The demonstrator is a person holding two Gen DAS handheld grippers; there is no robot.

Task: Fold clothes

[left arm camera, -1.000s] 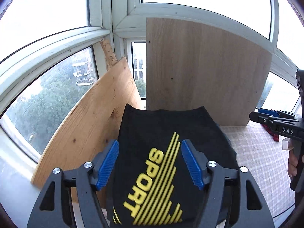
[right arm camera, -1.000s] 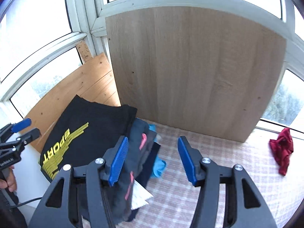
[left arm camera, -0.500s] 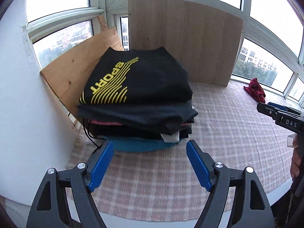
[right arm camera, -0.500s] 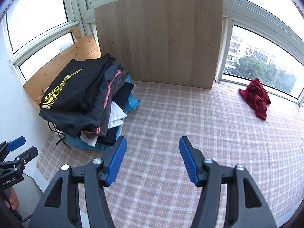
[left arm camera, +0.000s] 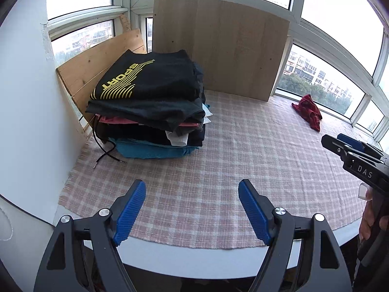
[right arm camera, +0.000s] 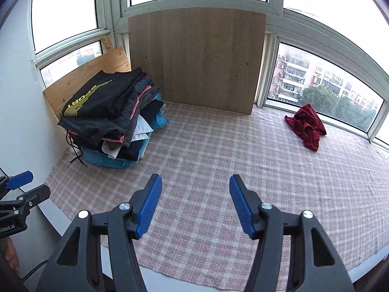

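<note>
checked cloth [left arm camera: 243,141] covers the sill. left view: left gripper [left arm camera: 192,209] spread, empty; folded stack [left arm camera: 148,102] far left. right view: right gripper [right arm camera: 195,202] spread, empty — red garment [right arm camera: 306,126] crumpled far right; pinch two edges, lift clear.

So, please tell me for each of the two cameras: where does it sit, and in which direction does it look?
Left wrist: sits on the left gripper, looking forward over the checked cloth at the folded stack; its open blue fingers show, plus the right gripper at the right edge.
Right wrist: sits on the right gripper, facing the wooden board; its open fingers show, and the left gripper at the left edge.
Shared: stack, board, cloth and the red garment.
</note>
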